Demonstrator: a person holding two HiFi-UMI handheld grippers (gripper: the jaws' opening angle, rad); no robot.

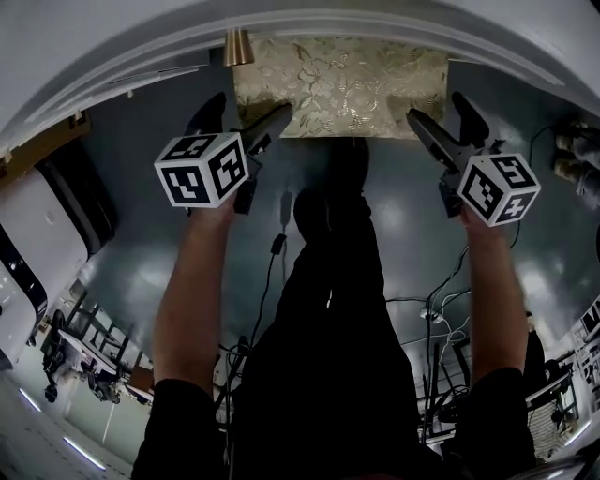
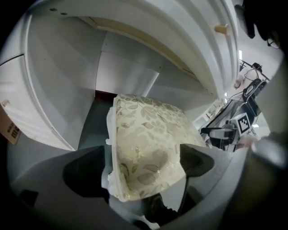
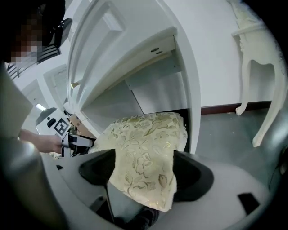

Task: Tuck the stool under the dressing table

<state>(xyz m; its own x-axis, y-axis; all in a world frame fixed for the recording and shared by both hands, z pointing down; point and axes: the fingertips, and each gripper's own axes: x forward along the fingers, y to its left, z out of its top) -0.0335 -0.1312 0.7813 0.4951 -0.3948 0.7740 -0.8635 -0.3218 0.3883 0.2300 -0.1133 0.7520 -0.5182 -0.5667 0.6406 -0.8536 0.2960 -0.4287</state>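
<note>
- Gold-and-cream flowered fabric covers the seat of the stool [image 1: 337, 84], which stands on the dark grey floor [image 1: 403, 244] at the knee opening of the white dressing table [image 1: 375, 23]
- From the head view, the far edge of the seat goes beneath the curved front rim of the table, while most of the seat shows in front of it
- Left gripper [image 1: 242, 117] has the near left corner of the seat between its two black jaws; in its own view [image 2: 141, 173] the corner of the stool [image 2: 148, 139] fills the whole gap, and both jaws press on it
- Right gripper [image 1: 445, 120] takes the near right corner in the same way; in its own view [image 3: 144, 173] the fabric of the stool [image 3: 144, 148] touches both jaws, which are closed as far as the seat lets them
- Each gripper carries a marker cube [image 1: 202, 169] with black and white square patterns; these show no letters or numbers
- A brown card tag [image 2: 11, 130] hangs at the left side panel of the table [image 2: 135, 27]; its dark print is too small to read
- Dark trousers and a shoe [image 1: 314, 211] of the person are between the two arms, and thin cables [image 1: 272, 272] lie on the floor
- Beyond the table [image 3: 135, 49], a curved white furniture leg [image 3: 265, 103] stands near the wall
</note>
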